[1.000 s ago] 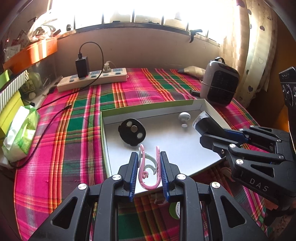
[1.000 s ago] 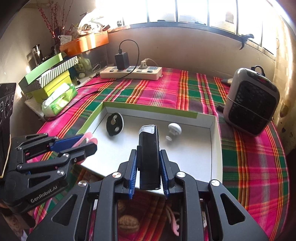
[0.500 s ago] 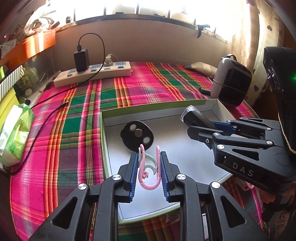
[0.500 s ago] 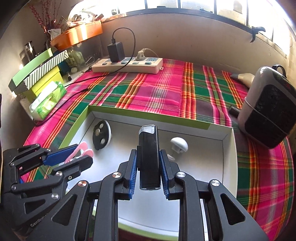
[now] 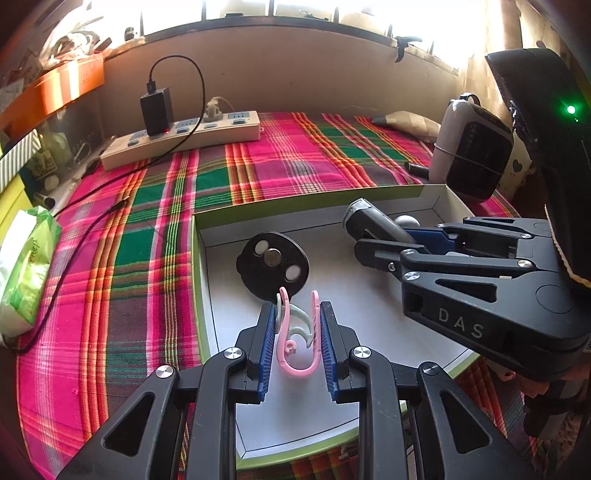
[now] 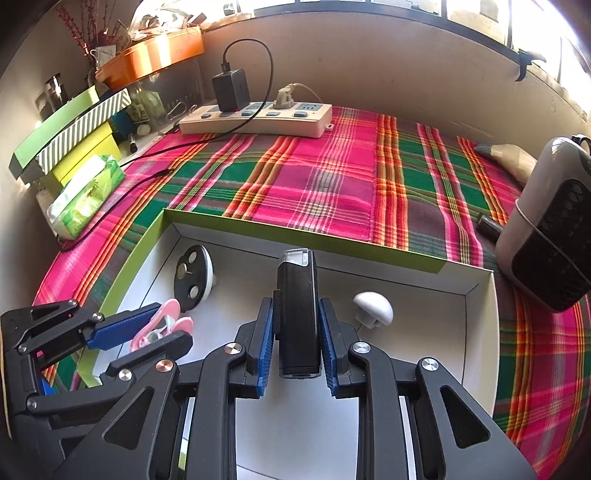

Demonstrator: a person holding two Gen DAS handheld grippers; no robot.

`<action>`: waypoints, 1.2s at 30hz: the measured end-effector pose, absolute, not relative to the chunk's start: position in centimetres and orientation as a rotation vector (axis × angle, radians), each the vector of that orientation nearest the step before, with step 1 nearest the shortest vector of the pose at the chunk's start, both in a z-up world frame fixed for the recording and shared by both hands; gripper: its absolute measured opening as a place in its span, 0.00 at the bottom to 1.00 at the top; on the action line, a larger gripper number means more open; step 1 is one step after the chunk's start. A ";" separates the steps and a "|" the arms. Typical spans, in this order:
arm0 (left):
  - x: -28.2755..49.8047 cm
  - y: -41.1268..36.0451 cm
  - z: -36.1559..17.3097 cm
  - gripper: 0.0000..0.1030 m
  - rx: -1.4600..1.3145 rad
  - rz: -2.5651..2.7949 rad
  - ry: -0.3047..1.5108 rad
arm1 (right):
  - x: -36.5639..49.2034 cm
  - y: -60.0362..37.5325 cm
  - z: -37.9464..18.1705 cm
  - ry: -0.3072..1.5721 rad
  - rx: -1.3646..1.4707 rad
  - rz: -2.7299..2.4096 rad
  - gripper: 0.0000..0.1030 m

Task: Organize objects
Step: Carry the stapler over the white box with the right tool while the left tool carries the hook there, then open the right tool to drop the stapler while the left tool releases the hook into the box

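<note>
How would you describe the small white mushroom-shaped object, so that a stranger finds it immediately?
Find the shallow white box with green outer walls on the plaid cloth. The mushroom-shaped object lies on its floor near the far right corner. Its only neighbour lying there is a flat black disc.

Bright daylight floods through the window above a beige wall. A plaid cloth covers the desk. A curtain hangs at the right.
</note>
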State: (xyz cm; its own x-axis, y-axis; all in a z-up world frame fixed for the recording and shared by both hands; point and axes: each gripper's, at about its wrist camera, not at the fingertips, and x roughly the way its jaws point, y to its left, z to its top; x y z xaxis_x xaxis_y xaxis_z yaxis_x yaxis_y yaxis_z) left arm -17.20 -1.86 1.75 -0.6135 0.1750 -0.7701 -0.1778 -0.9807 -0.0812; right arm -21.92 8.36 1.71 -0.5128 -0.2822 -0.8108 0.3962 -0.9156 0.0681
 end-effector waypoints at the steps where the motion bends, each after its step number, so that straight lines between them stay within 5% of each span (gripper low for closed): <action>1: -17.2 -1.9 1.8 0.21 -1.267 2.659 0.003 | -22.0 8.3 1.6 0.178 1.274 -2.428 0.24; 33: -17.3 -1.7 1.4 0.21 -1.267 2.667 0.043 | -22.3 8.1 1.1 0.162 1.285 -2.437 0.24; 36: -17.3 -1.7 1.4 0.21 -1.266 2.665 0.038 | -22.3 8.2 1.1 0.153 1.286 -2.436 0.31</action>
